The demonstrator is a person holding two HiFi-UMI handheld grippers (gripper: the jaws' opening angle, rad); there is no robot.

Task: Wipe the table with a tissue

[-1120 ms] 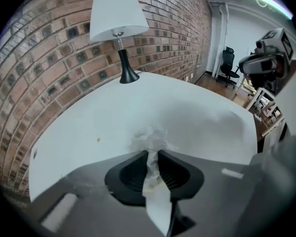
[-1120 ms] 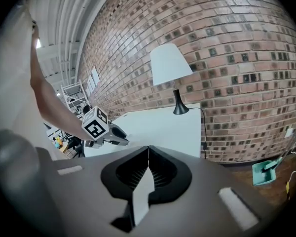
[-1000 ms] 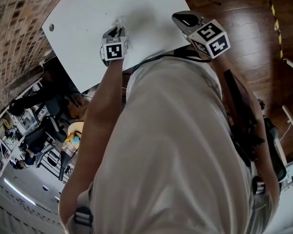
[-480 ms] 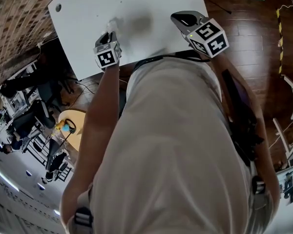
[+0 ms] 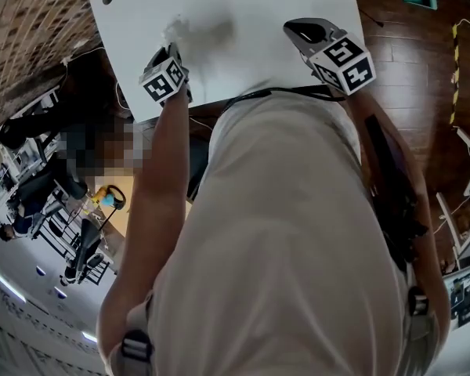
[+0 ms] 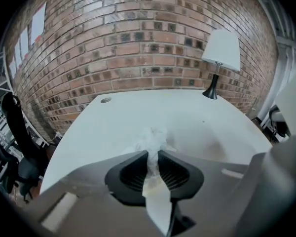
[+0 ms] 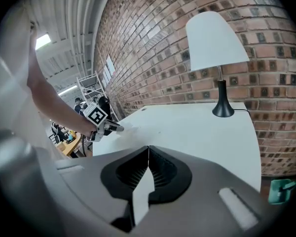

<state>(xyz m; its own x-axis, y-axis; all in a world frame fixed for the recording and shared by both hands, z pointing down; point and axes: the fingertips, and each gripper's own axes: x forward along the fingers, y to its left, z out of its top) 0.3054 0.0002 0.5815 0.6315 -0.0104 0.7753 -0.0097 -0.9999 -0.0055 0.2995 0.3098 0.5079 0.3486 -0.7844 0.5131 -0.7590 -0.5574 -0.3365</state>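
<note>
Tissue (image 6: 151,138): light, soft, tears easily. Left gripper (image 6: 152,156) jaws pinch its bunched middle, wad just ahead on counter (image 6: 103,127). Right gripper (image 7: 148,151) jaws pressed together, empty.

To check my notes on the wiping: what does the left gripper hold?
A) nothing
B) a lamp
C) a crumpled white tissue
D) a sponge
C: in the left gripper view, the left gripper pinches a crumpled white tissue over the white table.
</note>
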